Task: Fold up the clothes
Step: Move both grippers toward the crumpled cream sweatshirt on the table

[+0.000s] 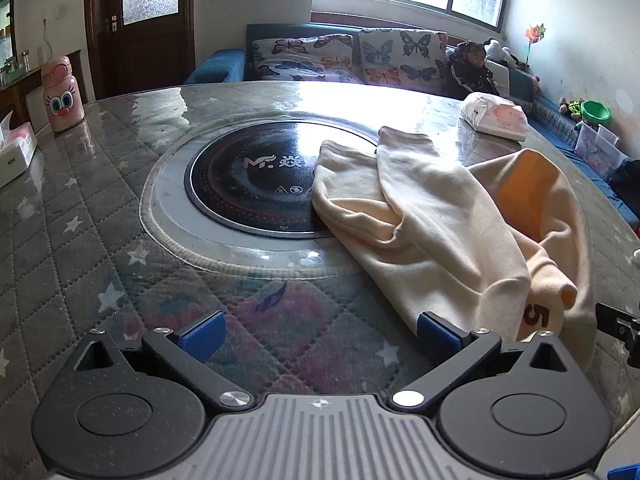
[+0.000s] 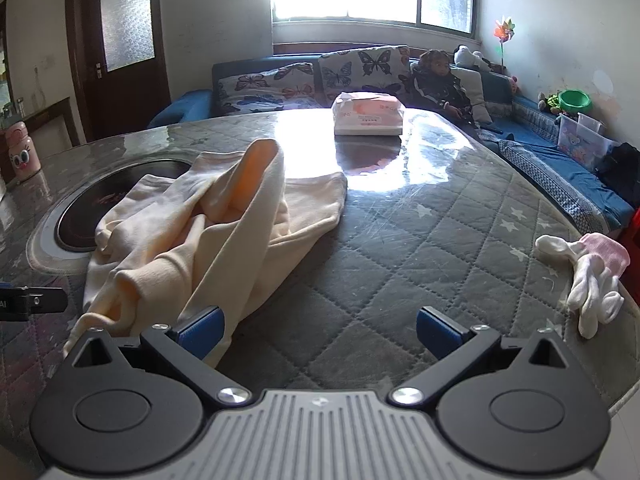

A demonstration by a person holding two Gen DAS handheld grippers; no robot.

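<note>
A cream garment point(image 1: 440, 224) with an orange lining and a dark "5" lies crumpled on the quilted table, two sleeves or legs reaching onto the black round hotplate point(image 1: 248, 184). My left gripper point(image 1: 320, 334) is open just left of the garment's near edge, its right blue pad beside the cloth. In the right wrist view the same garment point(image 2: 192, 240) lies ahead to the left. My right gripper point(image 2: 320, 332) is open, its left pad next to the garment's near hem, with bare table between the fingers.
A tissue pack point(image 2: 368, 114) sits at the table's far side. White and pink gloves point(image 2: 588, 276) lie at the right edge. A pink bottle point(image 1: 62, 94) and a tissue box point(image 1: 16, 148) stand at the left. A person sits on the blue sofa point(image 2: 436, 80) behind.
</note>
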